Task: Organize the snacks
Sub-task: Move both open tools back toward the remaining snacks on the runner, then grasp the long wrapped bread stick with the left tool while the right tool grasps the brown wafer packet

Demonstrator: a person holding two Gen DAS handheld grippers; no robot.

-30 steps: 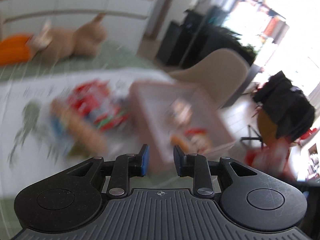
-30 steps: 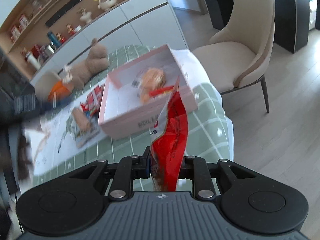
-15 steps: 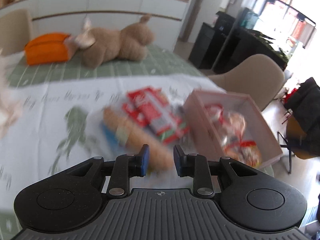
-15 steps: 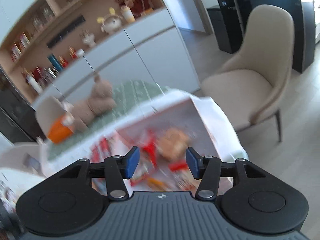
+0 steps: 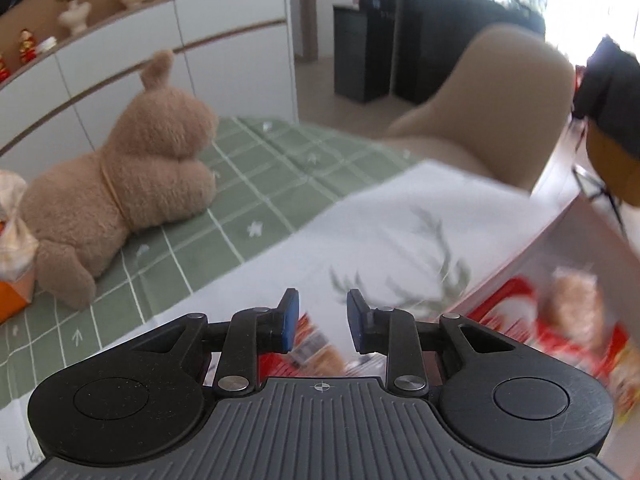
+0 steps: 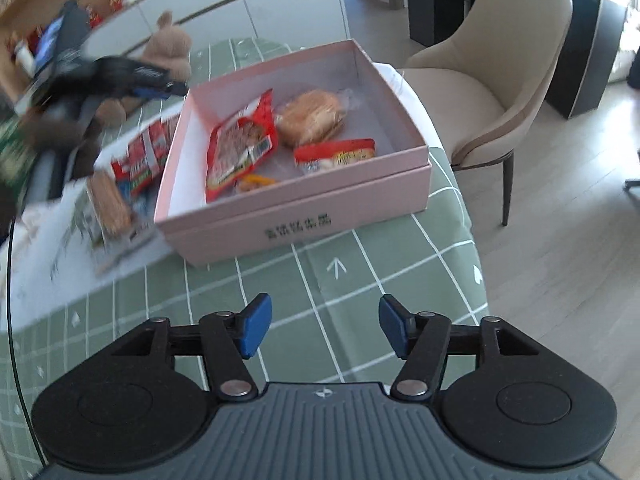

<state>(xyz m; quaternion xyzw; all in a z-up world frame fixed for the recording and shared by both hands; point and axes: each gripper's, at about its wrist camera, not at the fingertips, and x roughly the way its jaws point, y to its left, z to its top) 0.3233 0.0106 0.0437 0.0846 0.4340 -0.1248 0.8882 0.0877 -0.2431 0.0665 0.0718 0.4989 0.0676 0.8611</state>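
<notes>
- Right gripper (image 6: 325,330): jaws have just been opening and now stand wide apart with nothing between them; a second ago they pinched the large red snack bag (image 6: 240,145).
- That bag now lies inside the pink box (image 6: 296,216), beside a wrapped bun (image 6: 312,118) and a smaller red packet (image 6: 335,155).
- Left gripper (image 5: 322,326): jaws nearly shut, as before, nothing gripped; it has swung over the loose snacks (image 6: 132,176) on the white paper (image 5: 400,216) left of the box.
- Plush bear (image 5: 132,184) lies on the green tablecloth (image 6: 360,272).
</notes>
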